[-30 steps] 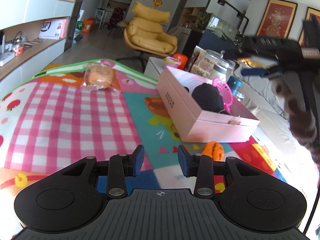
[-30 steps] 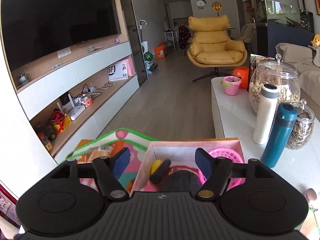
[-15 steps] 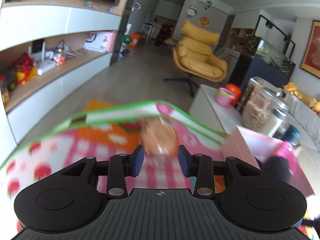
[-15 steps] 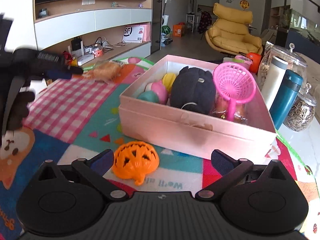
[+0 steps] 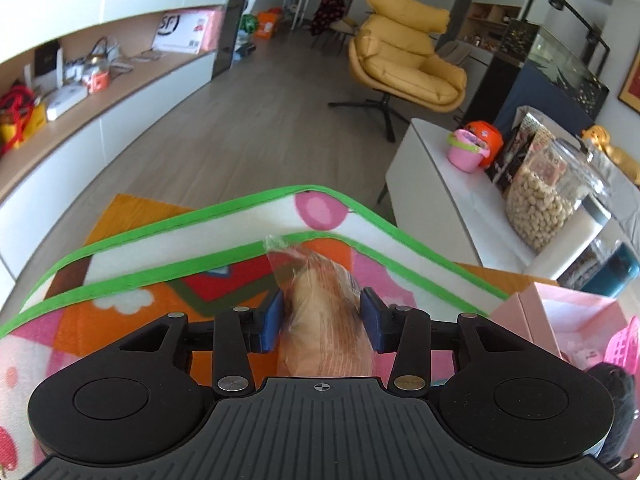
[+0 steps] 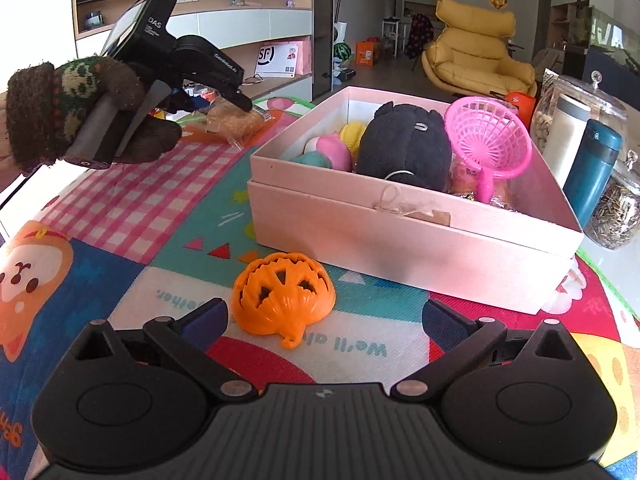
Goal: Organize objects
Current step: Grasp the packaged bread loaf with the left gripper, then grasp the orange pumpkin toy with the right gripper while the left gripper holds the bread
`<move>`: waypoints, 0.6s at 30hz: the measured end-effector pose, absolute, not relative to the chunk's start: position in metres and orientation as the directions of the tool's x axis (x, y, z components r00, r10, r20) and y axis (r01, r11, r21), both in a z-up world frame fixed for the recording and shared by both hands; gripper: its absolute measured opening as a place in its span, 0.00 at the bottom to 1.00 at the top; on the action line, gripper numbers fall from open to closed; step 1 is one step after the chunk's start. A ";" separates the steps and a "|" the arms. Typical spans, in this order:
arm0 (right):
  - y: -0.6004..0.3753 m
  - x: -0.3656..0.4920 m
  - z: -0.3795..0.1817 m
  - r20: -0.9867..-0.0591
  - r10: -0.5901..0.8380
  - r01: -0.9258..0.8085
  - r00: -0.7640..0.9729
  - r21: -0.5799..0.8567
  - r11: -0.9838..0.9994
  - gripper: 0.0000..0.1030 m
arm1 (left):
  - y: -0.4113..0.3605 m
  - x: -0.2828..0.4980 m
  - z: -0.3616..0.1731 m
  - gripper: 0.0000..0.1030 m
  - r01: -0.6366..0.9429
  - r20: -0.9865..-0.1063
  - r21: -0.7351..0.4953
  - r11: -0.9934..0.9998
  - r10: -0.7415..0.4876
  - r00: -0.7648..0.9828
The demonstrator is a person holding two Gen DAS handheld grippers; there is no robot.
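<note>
A bread bun in clear wrap (image 5: 320, 280) lies at the far end of the colourful play mat (image 5: 140, 292). My left gripper (image 5: 322, 316) has its jaws opening, with the bun between the blue pads and close against them. From the right wrist view, a gloved hand (image 6: 80, 92) holds that gripper over the bun (image 6: 234, 120). My right gripper (image 6: 326, 316) stands wide open, low over the mat. An orange plastic pumpkin (image 6: 284, 296) lies just ahead of its fingers, untouched. Behind it stands the pink box (image 6: 400, 224), holding a black plush, a pink net basket and soft toys.
Right of the box, a white low table (image 5: 432, 184) carries glass jars (image 6: 616, 208), a white bottle (image 6: 568, 136) and a teal bottle (image 6: 592, 168). The mat's green edge (image 5: 240, 200) meets wooden floor. A yellow armchair (image 5: 404, 64) and wall shelves (image 5: 100, 92) stand beyond.
My left gripper has swung from the box side to the mat's far end, and its jaws have widened around the bun. My right gripper has come down low behind the pumpkin and spread wide.
</note>
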State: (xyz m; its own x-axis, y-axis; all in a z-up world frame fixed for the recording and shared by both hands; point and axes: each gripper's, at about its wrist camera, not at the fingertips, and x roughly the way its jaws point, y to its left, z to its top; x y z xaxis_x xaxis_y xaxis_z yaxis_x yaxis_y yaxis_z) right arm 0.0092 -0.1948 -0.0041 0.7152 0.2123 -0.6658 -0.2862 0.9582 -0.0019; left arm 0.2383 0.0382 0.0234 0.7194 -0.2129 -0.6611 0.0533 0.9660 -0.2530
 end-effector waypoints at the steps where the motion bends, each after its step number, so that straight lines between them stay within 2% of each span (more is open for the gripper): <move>1: -0.195 0.010 -0.005 -0.670 0.209 -0.284 0.713 -0.003 0.959 1.00 | 0.032 0.237 0.023 0.47 0.057 -0.658 -0.228 0.972 -0.197 0.727; 6: -0.192 0.014 -0.008 -0.694 0.200 -0.280 0.692 -0.003 0.960 1.00 | 0.008 0.231 0.018 0.54 0.100 -0.688 -0.077 0.992 -0.125 0.715; 13: -0.195 0.015 -0.009 -0.693 0.209 -0.275 0.690 0.016 0.961 1.00 | 0.015 0.213 0.018 0.52 0.109 -0.705 -0.096 0.989 -0.145 0.694; 18: -0.196 0.016 -0.009 -0.697 0.207 -0.263 0.686 0.027 0.964 1.00 | 0.023 0.163 0.022 0.52 0.155 -0.708 -0.114 0.981 -0.190 0.680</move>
